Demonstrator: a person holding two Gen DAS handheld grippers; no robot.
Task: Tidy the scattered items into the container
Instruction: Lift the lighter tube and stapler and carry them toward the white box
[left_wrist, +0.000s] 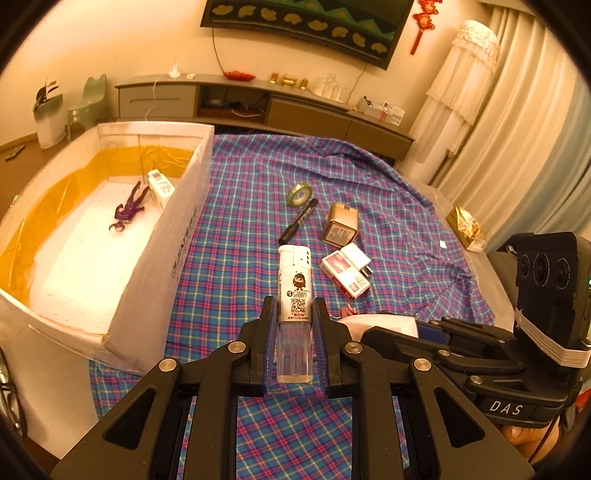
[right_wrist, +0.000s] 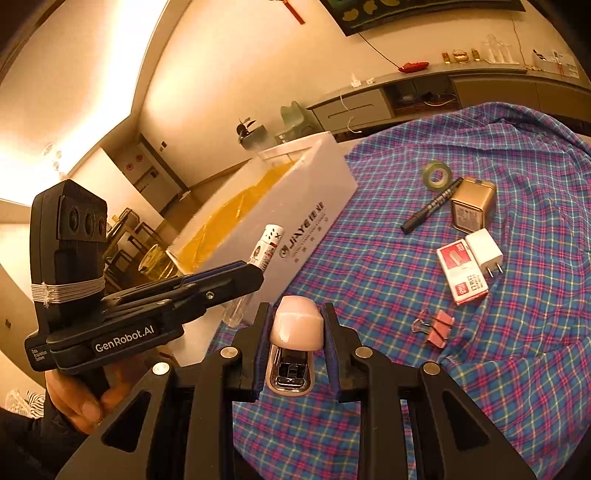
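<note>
Carrying two items toward the container (left_wrist: 110, 236)
A light, slippery lighter (left_wrist: 294, 295) is pinched mid-body by the left hand-held gripper (left_wrist: 294, 314); a rigid stapler (right_wrist: 293, 339) is clamped by the right hand-held gripper (right_wrist: 295, 317).

Left gripper (left_wrist: 294, 332) jaws clamped on lighter (left_wrist: 294, 291), held above the cloth. Right gripper (right_wrist: 295, 347) jaws clamped on stapler (right_wrist: 293, 343), just beside left, also raised.
</note>
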